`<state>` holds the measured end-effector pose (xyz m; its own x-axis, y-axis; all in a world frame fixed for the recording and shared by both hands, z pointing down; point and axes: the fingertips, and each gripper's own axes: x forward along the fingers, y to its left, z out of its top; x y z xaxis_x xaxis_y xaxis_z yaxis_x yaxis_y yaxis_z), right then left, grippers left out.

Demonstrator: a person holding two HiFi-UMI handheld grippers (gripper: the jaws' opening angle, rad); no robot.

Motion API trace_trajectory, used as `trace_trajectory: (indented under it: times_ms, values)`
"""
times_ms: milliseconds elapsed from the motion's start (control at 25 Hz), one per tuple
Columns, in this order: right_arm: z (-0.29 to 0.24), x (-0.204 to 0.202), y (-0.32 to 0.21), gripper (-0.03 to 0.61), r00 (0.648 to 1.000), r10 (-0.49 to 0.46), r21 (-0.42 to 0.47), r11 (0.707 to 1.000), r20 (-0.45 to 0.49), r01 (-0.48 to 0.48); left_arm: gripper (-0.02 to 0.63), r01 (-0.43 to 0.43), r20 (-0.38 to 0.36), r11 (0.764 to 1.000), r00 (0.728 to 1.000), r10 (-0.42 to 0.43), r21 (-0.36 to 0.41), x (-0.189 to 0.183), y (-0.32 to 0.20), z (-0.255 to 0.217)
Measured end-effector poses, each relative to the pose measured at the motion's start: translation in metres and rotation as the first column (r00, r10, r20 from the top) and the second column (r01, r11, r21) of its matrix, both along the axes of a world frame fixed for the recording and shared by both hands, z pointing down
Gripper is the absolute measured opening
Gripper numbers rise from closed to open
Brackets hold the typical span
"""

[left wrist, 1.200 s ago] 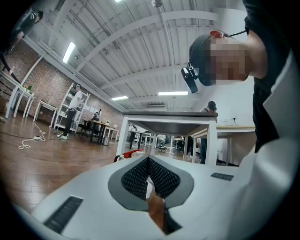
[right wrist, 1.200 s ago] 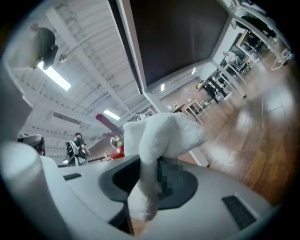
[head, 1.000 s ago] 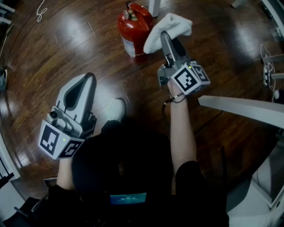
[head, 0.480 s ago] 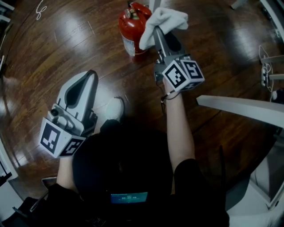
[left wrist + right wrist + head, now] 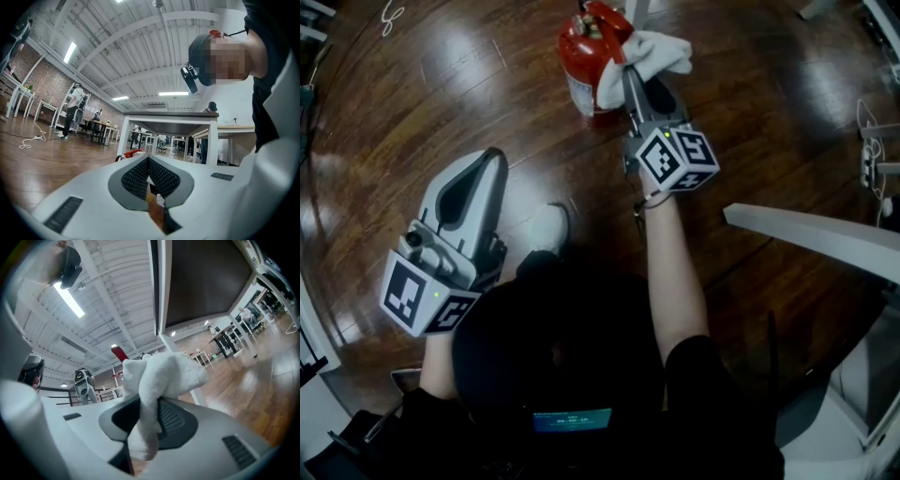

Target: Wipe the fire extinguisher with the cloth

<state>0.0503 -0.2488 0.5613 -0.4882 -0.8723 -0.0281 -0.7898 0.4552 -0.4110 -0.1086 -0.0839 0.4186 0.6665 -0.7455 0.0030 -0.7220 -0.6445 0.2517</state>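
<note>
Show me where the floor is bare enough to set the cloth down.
Bare wood floor left of the fire extinguisher, above the left tool; also right of the cloth. Crowded where the right tool holds cloth at the extinguisher.

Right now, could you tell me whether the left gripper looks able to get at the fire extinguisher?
Probably yes: bare floor lies between the left gripper and the fire extinguisher, whose left side is free. The right gripper holds the cloth at its right side only.

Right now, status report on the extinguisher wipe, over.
Right hand-held gripper shut on cloth. Left hand-held gripper shut, empty. Cloth against upper side of fire extinguisher. Nothing seen in the way.
</note>
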Motion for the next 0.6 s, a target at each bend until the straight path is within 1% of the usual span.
trace_trajectory:
  times_ms: [120, 240, 440, 520, 600]
  values:
    - [0.033, 0.003, -0.001, 0.120, 1.000, 0.004, -0.066, 0.998, -0.026, -0.006, 0.000, 0.003, 0.010, 1.000, 1.000, -0.003, 0.003, 0.000, 0.000, -0.001]
    - [0.080, 0.005, -0.004, 0.120, 0.998, 0.006, -0.160, 0.987, -0.058, -0.015, 0.000, -0.001, -0.013, 1.000, 1.000, 0.001, -0.005, 0.002, -0.001, -0.003]
    - [0.157, 0.002, 0.000, 0.120, 0.996, -0.016, -0.330, 0.944, -0.090, -0.015, 0.000, 0.004, -0.020, 1.000, 1.000, -0.005, -0.015, -0.001, 0.001, -0.001]
    - [0.180, 0.000, 0.001, 0.120, 0.992, -0.031, -0.379, 0.925, -0.120, -0.017, 0.000, 0.007, -0.005, 1.000, 1.000, -0.007, -0.009, -0.005, 0.001, 0.001]
    - [0.195, -0.002, 0.003, 0.120, 0.989, -0.044, -0.410, 0.912, -0.139, -0.017, 0.000, 0.009, -0.001, 1.000, 1.000, -0.009, -0.010, -0.008, 0.001, 0.003]
